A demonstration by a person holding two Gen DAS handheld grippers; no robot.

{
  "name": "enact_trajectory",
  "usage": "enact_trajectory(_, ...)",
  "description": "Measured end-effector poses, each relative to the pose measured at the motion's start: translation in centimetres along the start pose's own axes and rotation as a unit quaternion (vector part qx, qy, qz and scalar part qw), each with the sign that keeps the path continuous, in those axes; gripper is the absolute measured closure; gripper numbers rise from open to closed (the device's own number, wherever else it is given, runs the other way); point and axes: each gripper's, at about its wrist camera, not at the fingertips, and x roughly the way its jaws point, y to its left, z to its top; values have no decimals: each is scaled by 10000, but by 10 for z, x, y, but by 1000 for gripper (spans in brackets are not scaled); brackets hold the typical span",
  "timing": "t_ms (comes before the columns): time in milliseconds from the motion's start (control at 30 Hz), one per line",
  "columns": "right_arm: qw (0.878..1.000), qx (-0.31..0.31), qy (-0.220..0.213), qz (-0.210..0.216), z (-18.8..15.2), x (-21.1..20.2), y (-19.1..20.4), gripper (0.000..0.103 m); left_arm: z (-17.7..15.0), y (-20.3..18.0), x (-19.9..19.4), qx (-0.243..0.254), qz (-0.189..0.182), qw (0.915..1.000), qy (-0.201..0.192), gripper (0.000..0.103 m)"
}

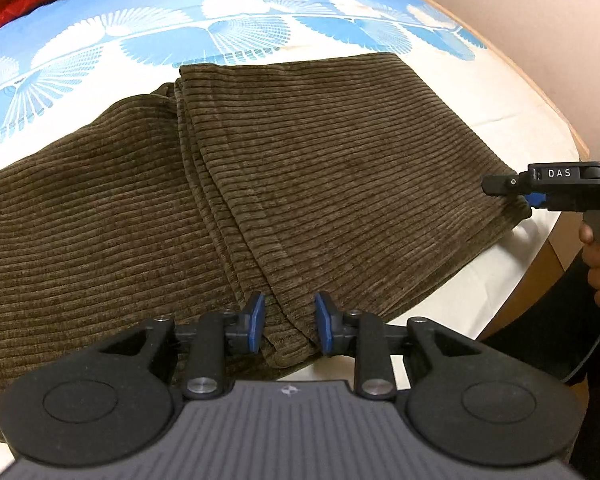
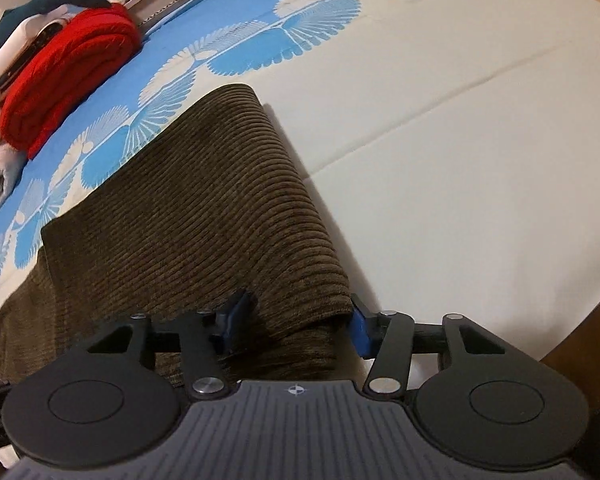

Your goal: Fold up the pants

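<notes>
Brown corduroy pants lie partly folded on the bed, with a folded upper layer on the right. My left gripper is open, its blue pads either side of the near hem corner of the pants. My right gripper is open wide around the near right corner of the folded pants, fabric between its pads. In the left wrist view the right gripper sits at the right corner of the pants, held by a hand.
The bed sheet is cream with a blue leaf pattern. A folded red garment and other clothes lie at the far left. The bed's wooden edge runs along the right.
</notes>
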Motion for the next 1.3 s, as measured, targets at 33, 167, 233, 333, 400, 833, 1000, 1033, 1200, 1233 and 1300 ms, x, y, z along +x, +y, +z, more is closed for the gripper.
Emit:
enact_trajectory(33, 10000, -48, -25, -25, -1, -1, 1, 53, 0, 1, -1, 16, 8, 10000, -5, 72)
enact_trajectory(167, 9995, -290, -137, -2, -2, -3, 7, 67, -1, 2, -4, 22, 0, 10000, -15, 72)
enact_trajectory(233, 9983, -488, -300, 46, -3, -10, 13, 74, -1, 2, -5, 20, 2, 10000, -20, 72)
enact_trajectory(333, 9947, -673, -733, 274, -2, -30, 21, 78, 0, 3, -9, -103, -64, 9999, -104, 72)
enact_trajectory(400, 9894, -753, -1125, 534, 0, -50, 25, 78, 2, 8, -20, -442, -459, 9975, -291, 72)
enact_trajectory(833, 9991, 139, -223, -322, 7, -10, -3, 50, 2, 25, -15, -609, -527, 9967, -106, 72)
enact_trajectory(1000, 9991, 316, -88, -276, 6, -2, -9, 47, -5, 12, 2, -157, -257, 9992, 246, 71)
enact_trajectory(1033, 9992, 293, -66, -260, 5, -1, -9, 47, -4, 9, 1, -82, -219, 9995, 221, 71)
enact_trajectory(1200, 9994, 73, -217, -247, 4, -5, 0, 70, -3, 16, -4, -343, -311, 9987, 214, 71)
enact_trajectory(1233, 9993, -14, -308, -226, 3, -9, 3, 73, -3, 16, -5, -308, -291, 9989, 182, 71)
enact_trajectory(1300, 9973, -405, -582, -193, 1, -19, 14, 77, -5, 13, -8, -258, -270, 9992, 123, 70)
